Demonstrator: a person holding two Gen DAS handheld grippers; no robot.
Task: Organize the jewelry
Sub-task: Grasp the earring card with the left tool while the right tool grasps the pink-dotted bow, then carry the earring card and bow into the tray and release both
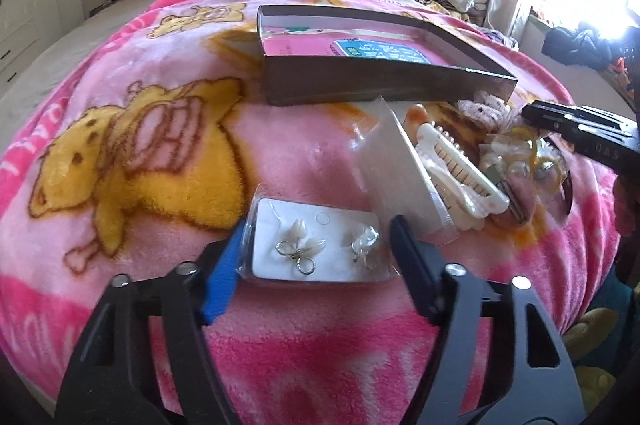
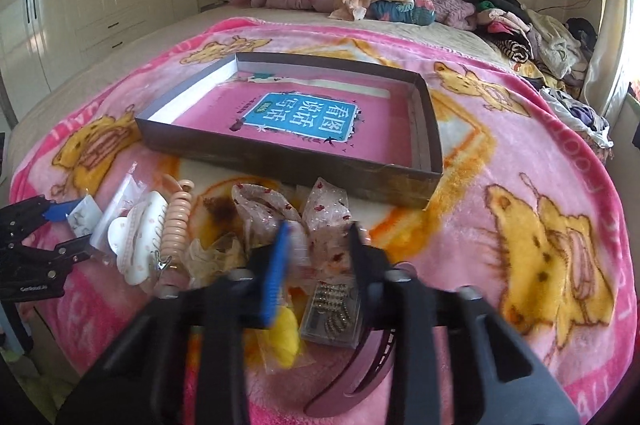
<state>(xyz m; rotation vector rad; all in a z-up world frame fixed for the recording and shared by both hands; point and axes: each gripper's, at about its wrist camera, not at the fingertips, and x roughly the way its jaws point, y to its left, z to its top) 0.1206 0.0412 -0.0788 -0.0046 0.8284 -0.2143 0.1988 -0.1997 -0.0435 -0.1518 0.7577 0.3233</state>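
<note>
Left hand-held gripper (image 1: 316,257) half spread around bagged earring card (image 1: 316,245); right hand-held gripper (image 2: 318,249) narrowed over sheer bow (image 2: 296,213).

Card flat on blanket (image 1: 160,129) near bed's front edge, pads flanking, seemingly not yet pinching. Further right: white claw clip (image 1: 456,169), clear clips, all heaped just before open box (image 2: 424,129) at bed's middle, presumably awaiting sorting inside. Bow grip uncertain.

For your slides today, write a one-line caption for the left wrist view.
Left gripper straddles a bagged earring card on a pink blanket, near a cardboard box.
</note>
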